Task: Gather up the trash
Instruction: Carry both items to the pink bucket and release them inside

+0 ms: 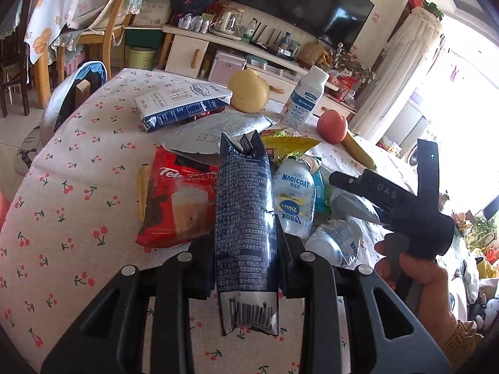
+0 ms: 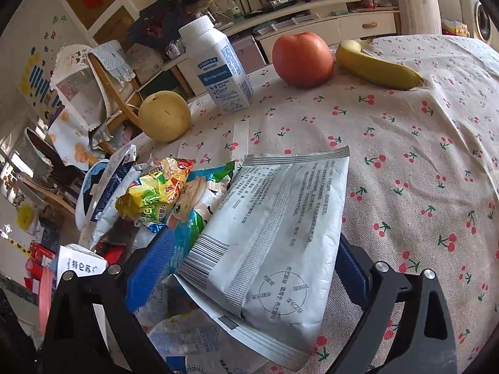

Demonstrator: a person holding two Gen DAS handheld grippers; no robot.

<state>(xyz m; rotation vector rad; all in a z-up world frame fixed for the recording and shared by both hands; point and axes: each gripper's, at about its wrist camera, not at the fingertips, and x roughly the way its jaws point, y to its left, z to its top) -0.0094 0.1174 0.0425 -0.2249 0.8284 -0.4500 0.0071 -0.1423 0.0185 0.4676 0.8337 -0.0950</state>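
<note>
Dark blue carton (image 1: 246, 218) clamped upright in left gripper (image 1: 246, 268); grey-white pouch (image 2: 274, 230) between parted right gripper (image 2: 249, 268) (not pinched).

Left gripper (image 1: 246, 243): jaws closed, pads clamped on an upright dark carton (image 1: 244, 218), pointing steeply downward. Right gripper (image 2: 249, 268): jaws spread wide, pointing downward. In the left wrist view it appears at 3 o'clock, gripped by a hand (image 1: 421, 283).
</note>
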